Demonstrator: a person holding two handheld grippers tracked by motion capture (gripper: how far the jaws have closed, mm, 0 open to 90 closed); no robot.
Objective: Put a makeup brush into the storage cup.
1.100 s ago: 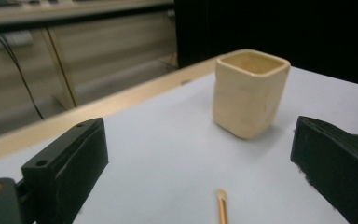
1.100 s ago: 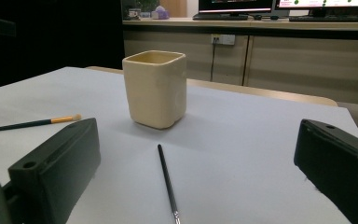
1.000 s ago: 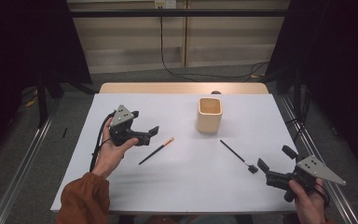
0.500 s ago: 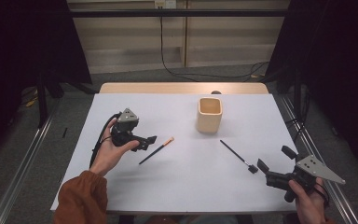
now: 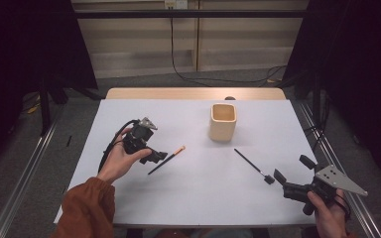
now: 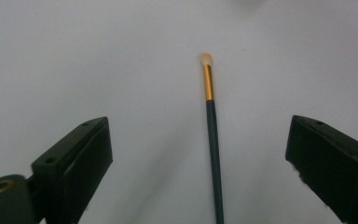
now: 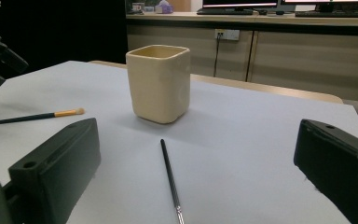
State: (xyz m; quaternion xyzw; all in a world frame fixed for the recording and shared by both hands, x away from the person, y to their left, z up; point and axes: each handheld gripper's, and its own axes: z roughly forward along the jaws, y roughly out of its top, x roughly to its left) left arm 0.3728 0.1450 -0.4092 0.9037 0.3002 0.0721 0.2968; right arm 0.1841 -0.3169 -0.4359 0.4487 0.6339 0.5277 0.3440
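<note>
The left tool (image 5: pixel 155 154) has been lowered toward the gold-banded brush (image 5: pixel 166 160), which lies framed between wide-open, empty jaws. The right tool (image 5: pixel 291 174), also open and empty, is held near the counter (image 5: pixel 188 198) edge.

No legible text or labels

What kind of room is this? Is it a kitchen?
Probably not a kitchen. It looks like a lab or workshop for recording: a white-covered table hemmed by dark curtains, cables on the floor, and monitors on a counter behind the cream cup.
</note>
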